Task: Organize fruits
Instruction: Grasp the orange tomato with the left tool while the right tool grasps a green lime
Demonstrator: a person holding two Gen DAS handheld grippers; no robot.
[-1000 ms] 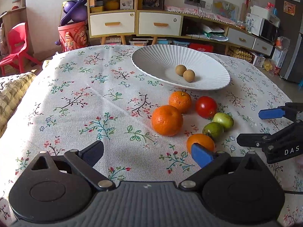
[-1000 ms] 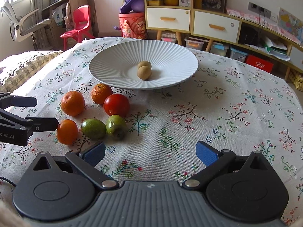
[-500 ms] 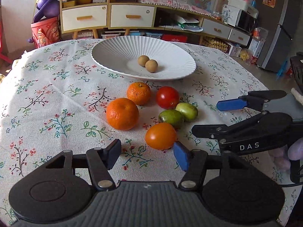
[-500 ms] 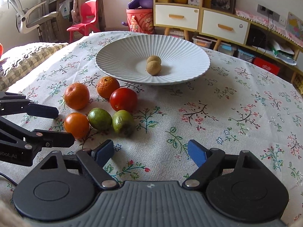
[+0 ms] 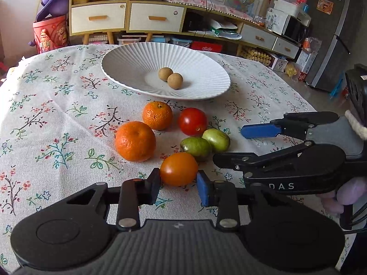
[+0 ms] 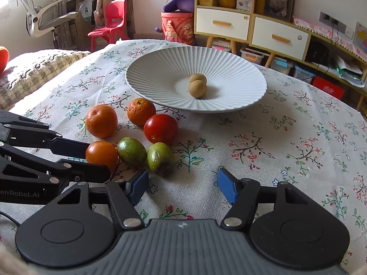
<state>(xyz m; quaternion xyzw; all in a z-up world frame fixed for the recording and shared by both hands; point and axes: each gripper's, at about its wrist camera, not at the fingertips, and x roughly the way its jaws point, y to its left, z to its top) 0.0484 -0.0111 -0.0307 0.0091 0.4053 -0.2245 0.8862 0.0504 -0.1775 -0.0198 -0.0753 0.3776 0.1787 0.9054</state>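
My left gripper (image 5: pixel 178 186) has its two pads against the sides of a small orange tomato (image 5: pixel 179 168) that rests on the flowered cloth; it also shows in the right wrist view (image 6: pixel 101 154). Beyond it lie two green fruits (image 5: pixel 196 147), a red tomato (image 5: pixel 192 121) and two oranges (image 5: pixel 135 141). A white ribbed plate (image 5: pixel 128 68) holds two small brown fruits (image 5: pixel 175 80). My right gripper (image 6: pixel 181 186) is open and empty just right of the green fruits (image 6: pixel 160 158); it shows in the left view (image 5: pixel 231 144).
The round table is covered by a flowered cloth (image 6: pixel 286 142). Cabinets with drawers (image 5: pixel 156 18) stand behind it. A red child's chair (image 6: pixel 112 20) and a cushion (image 6: pixel 39 68) are off to the left of the table.
My left gripper moved forward and closed its jaws around the small orange tomato. My right gripper shifted slightly closer to the fruits and stayed open.
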